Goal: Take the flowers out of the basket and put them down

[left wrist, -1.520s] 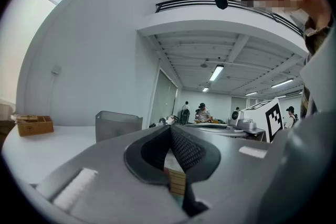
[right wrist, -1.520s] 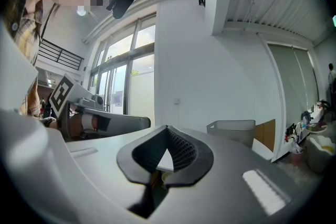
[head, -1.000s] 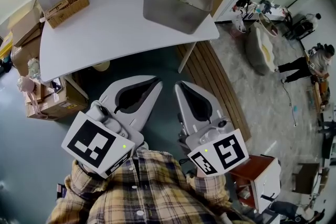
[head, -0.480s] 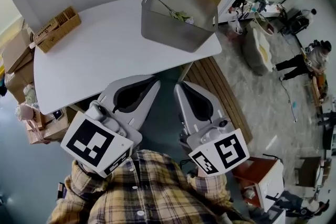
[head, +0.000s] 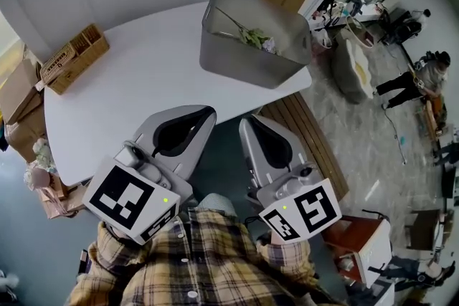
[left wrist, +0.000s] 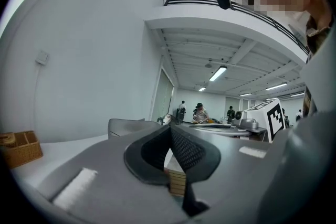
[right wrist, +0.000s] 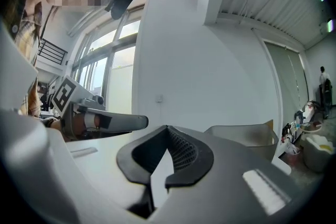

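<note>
A grey tub-like basket [head: 251, 46] stands at the far right end of the white table [head: 143, 82]. Pale green and whitish flowers [head: 254, 37] lie inside it, a thin stem leaning toward its left rim. Both grippers hover low in front of the table, close to my chest and well short of the basket. My left gripper [head: 208, 111] is shut and empty, its tip over the table's near edge. My right gripper [head: 246, 121] is also shut and empty, just off that edge. The basket [left wrist: 126, 126] shows beyond the left jaws, and the basket [right wrist: 247, 136] lies right of the right jaws.
A wicker box [head: 74, 57] sits at the table's left end. Cardboard boxes [head: 21, 93] are stacked on the floor to the left. A wooden slatted strip [head: 301, 125] lies on the floor right of the table. People and clutter are far off to the right.
The table and basket have slid lower and nearer in the head view, and the flowers inside have come into sight. Both grippers stay shut and side by side.
</note>
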`<control>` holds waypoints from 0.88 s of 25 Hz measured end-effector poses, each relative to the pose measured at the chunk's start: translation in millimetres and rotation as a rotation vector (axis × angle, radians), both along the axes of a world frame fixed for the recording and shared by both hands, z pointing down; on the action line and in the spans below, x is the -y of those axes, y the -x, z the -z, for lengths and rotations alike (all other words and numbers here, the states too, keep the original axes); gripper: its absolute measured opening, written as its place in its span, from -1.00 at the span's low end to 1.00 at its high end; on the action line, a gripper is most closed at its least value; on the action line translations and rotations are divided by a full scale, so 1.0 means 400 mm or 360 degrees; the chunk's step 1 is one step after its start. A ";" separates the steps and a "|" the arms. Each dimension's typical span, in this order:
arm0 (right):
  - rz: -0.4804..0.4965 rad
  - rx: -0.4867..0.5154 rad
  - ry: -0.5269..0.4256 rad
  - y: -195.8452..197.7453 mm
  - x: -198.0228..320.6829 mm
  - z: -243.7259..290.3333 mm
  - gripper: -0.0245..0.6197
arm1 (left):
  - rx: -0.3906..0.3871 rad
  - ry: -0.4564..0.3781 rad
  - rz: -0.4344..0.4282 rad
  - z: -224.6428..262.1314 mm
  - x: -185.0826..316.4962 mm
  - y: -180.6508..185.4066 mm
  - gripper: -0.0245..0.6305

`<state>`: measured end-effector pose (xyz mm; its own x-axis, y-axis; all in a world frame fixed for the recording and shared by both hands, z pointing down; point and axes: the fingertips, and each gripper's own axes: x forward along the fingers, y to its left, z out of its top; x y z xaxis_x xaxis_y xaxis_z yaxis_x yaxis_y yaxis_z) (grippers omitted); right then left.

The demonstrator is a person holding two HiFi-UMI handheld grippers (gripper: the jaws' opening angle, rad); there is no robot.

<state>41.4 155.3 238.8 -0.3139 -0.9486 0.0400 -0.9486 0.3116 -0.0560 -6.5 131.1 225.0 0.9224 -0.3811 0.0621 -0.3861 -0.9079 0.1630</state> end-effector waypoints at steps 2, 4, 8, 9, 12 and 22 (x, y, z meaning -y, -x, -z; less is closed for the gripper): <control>-0.0020 0.0002 0.0010 -0.002 0.018 -0.007 -0.91 | 0.0002 0.0011 -0.0011 -0.008 0.022 0.001 -0.88; -0.0037 0.0002 0.0022 -0.006 0.030 -0.014 -0.91 | -0.0001 0.0025 -0.0019 -0.017 0.040 -0.001 -0.88; -0.0044 0.0001 0.0041 -0.027 0.059 -0.018 -0.91 | 0.0004 0.0035 -0.0033 -0.022 0.069 -0.020 -0.88; -0.0044 0.0003 0.0044 -0.035 0.069 -0.019 -0.91 | 0.0007 0.0035 -0.0033 -0.023 0.077 -0.028 -0.88; -0.0035 0.0014 0.0049 -0.061 0.118 -0.029 -0.91 | 0.0008 0.0041 -0.0016 -0.034 0.126 -0.050 -0.88; 0.0043 0.0014 0.0061 -0.177 0.334 -0.039 -0.91 | 0.0014 0.0047 0.0069 -0.043 0.330 -0.164 -0.88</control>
